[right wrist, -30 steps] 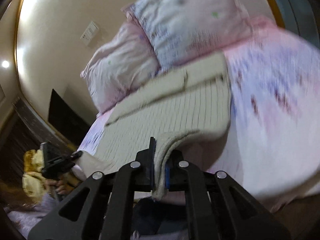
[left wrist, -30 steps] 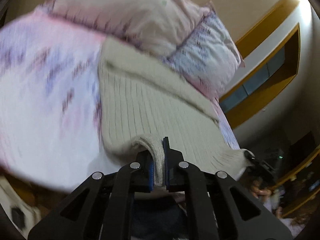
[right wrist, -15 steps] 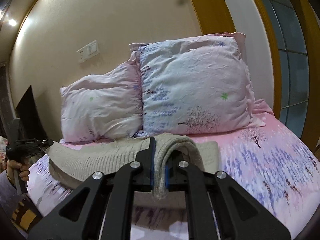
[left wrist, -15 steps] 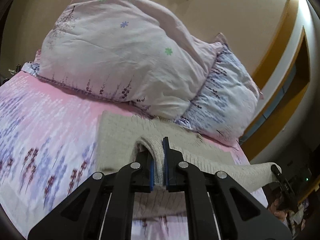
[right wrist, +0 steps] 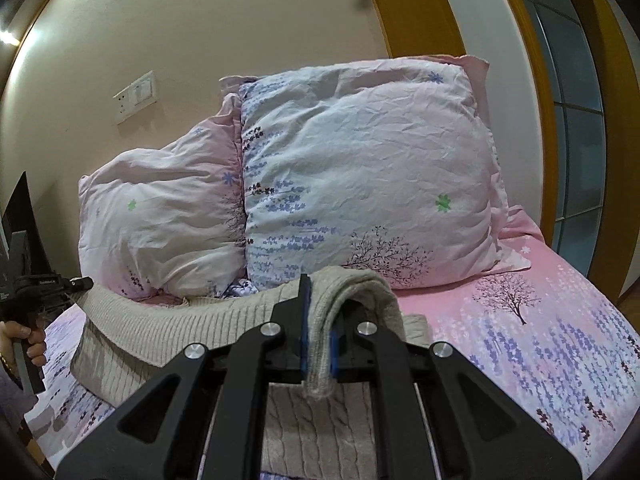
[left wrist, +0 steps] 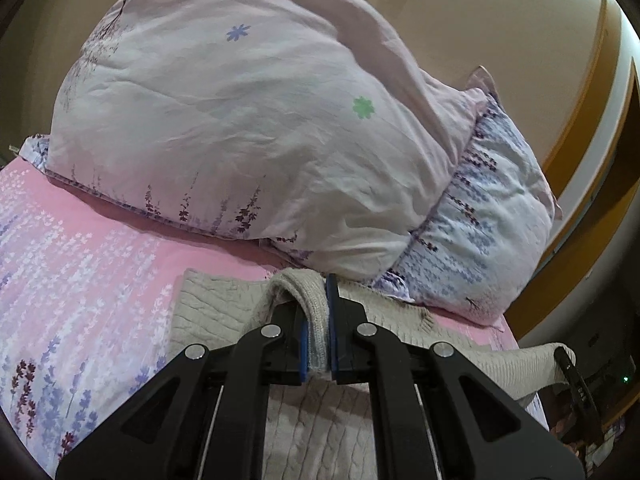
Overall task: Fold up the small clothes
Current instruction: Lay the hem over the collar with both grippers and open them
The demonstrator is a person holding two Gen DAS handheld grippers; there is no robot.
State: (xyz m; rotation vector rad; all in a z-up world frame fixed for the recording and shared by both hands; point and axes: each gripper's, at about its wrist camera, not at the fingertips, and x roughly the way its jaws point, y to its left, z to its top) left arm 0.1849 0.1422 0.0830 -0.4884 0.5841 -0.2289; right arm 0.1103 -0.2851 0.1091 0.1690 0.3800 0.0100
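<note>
Sweater (left wrist: 224, 312), a beige knit piece, lies across the lower middle of both views on the pink flowered bedsheet (left wrist: 80, 248), with one strip of its edge lifted and stretched between the two claws. In the right wrist view that raised edge runs from the centre out to the left side of the frame, where the other claw shows; below it the cable-knit body lies flat. Open sheet lies to the left of the garment in the left wrist view and to the right of it in the right wrist view, reaching the frame's lower right. Just behind the sweater the room is closed off: a pale pink pillow (left wrist: 240, 120) fills the upper half of the left wrist view, and a lilac-printed pillow (right wrist: 360, 176) stands beside it against the cream wall (right wrist: 200, 20). The sweater's far edge comes close to the pillows.

Left gripper (left wrist: 319, 328), lower centre, is clamped tight on a fold of knit that arches over its left finger. Right gripper (right wrist: 318, 332) is likewise pinched on a fold, which drapes over its right finger. A hand (right wrist: 22, 340) grips the left tool's handle at the left edge.
</note>
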